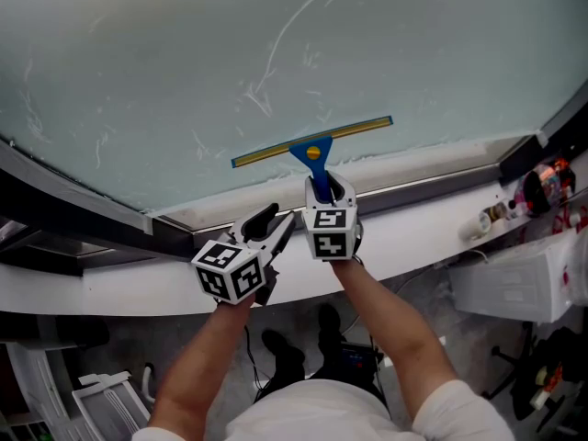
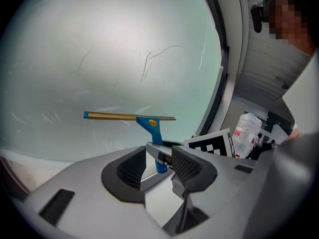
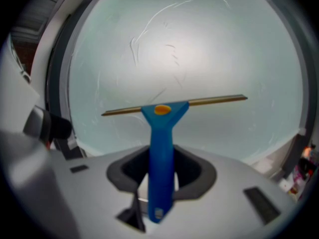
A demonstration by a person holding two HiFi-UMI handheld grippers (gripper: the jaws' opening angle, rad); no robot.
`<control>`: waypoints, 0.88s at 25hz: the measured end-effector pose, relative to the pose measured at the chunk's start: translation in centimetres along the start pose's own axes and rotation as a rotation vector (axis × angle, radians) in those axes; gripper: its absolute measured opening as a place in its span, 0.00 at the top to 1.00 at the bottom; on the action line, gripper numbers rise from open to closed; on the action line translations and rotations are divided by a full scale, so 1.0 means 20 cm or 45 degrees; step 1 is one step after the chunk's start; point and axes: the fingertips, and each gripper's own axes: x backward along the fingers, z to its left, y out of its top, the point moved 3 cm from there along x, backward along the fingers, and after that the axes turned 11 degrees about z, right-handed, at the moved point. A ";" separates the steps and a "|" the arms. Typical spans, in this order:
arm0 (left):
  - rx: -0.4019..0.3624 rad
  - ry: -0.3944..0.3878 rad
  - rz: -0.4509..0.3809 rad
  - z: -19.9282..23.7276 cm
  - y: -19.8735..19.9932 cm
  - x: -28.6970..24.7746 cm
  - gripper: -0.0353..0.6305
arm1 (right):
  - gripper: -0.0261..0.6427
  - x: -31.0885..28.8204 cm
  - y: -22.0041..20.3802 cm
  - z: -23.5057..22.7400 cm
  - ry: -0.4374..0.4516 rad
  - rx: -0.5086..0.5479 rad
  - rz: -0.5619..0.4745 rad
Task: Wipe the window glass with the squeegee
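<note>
The squeegee (image 1: 313, 147) has a blue handle and a long brass-coloured blade, and its blade lies against the lower part of the window glass (image 1: 184, 62). My right gripper (image 1: 324, 187) is shut on the blue handle, which stands upright between its jaws in the right gripper view (image 3: 162, 148). My left gripper (image 1: 274, 221) hovers just left of and below it over the sill, open, with nothing between its jaws (image 2: 158, 166). The left gripper view shows the squeegee (image 2: 148, 123) beyond those jaws. Thin streaks and smears run across the glass.
A white sill (image 1: 413, 217) runs under the glass, with a dark window frame (image 1: 64, 200) at the left. Small bottles (image 1: 542, 184) and a white box (image 1: 519, 278) stand at the right. A plastic bag (image 2: 246, 132) lies on the sill's right.
</note>
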 end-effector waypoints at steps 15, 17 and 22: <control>0.022 -0.007 0.057 0.01 -0.10 -0.07 0.67 | 0.74 -0.09 -0.23 -0.03 0.015 -0.037 0.116; 0.024 -0.008 0.065 0.01 -0.12 -0.08 0.67 | 0.74 -0.10 -0.25 -0.04 0.017 -0.037 0.125; 0.027 -0.007 0.078 0.01 -0.14 -0.09 0.67 | 0.74 -0.12 -0.28 -0.06 0.016 -0.040 0.136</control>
